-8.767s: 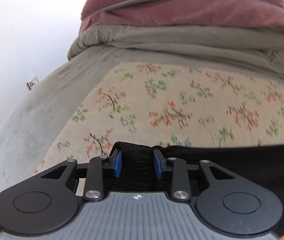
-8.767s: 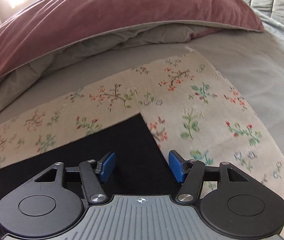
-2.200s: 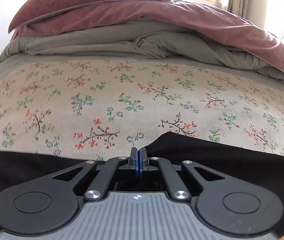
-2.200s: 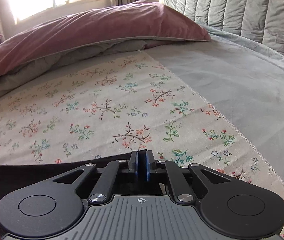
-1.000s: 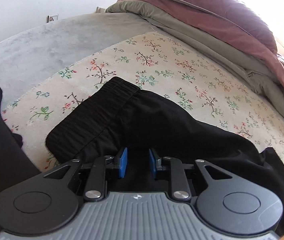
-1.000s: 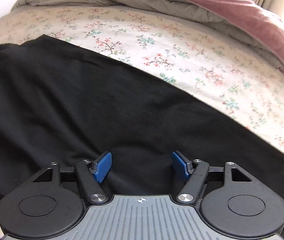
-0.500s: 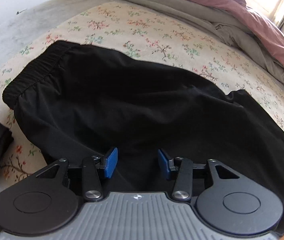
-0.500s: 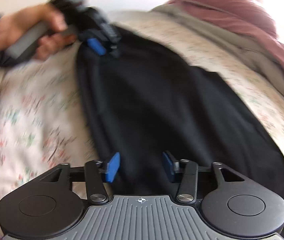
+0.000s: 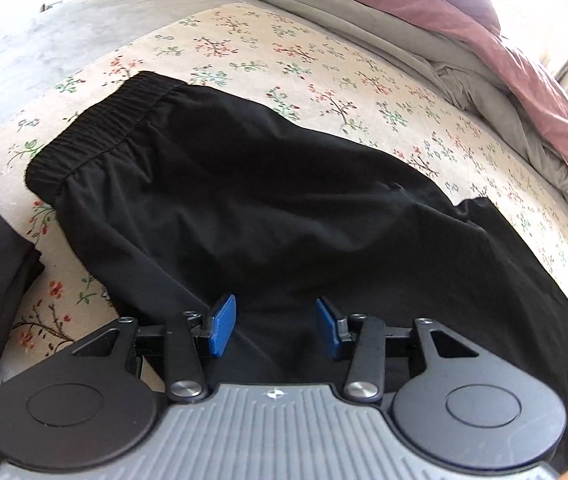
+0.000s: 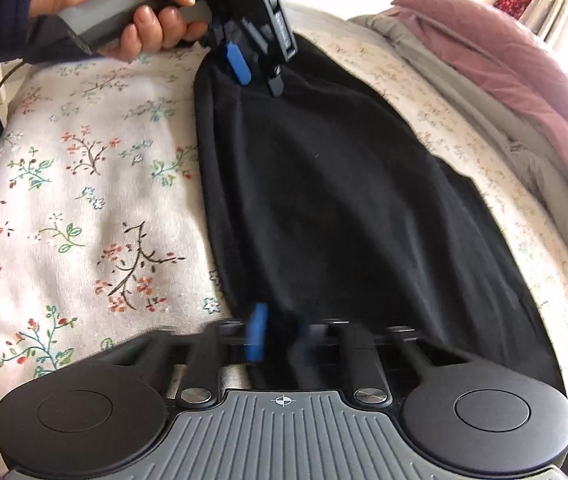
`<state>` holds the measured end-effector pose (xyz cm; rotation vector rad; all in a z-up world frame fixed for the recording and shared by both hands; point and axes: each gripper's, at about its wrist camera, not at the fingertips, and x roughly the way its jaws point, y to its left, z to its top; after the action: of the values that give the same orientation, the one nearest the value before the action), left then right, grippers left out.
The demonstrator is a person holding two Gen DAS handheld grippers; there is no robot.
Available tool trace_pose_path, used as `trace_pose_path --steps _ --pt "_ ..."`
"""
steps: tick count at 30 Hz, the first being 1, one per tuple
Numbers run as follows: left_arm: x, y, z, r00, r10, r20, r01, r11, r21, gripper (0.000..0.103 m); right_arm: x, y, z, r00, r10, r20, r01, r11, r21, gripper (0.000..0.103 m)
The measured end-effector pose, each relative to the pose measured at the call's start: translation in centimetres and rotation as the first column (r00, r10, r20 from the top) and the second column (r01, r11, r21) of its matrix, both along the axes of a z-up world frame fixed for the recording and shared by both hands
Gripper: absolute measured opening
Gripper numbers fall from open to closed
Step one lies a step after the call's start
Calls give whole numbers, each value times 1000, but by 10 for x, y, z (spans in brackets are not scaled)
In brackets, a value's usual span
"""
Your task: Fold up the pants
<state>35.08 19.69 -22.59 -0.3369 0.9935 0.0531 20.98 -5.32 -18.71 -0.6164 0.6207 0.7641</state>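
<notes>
On the floral sheet [image 9: 324, 56], black pants [image 9: 284, 208] lie flat.

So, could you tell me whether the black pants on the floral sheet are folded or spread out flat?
Folded lengthwise, at least partly: the black pants lie as one narrow band on the floral sheet, elastic waistband doubled at one end. No crosswise fold yet.
</notes>
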Motion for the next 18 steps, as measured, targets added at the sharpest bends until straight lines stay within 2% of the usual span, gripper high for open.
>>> trace_pose_path --steps 3,7,10,13,15,18 --pt "-2 6 2 1000 19 3 -19 1000 13 58 -6 2 6 1000 14 13 -14 1000 -28 0" --pt "-4 11 3 999 35 -3 -35 998 46 58 -12 -11 23 1000 25 12 -25 999 27 0" --pt "-7 11 6 999 48 -13 -47 995 85 58 -9 -13 14 999 40 -28 -40 999 -4 0" --pt "-8 14 14 995 97 -18 -95 992 87 58 -8 -9 1 998 55 -38 -56 997 -49 0" --pt "-9 12 24 995 100 21 -101 993 60 58 -1 -15 5 996 45 -72 -46 999 -21 0" --pt "-11 -3 34 993 50 109 -54 998 31 61 2 -21 3 992 62 -105 -64 998 -10 3"
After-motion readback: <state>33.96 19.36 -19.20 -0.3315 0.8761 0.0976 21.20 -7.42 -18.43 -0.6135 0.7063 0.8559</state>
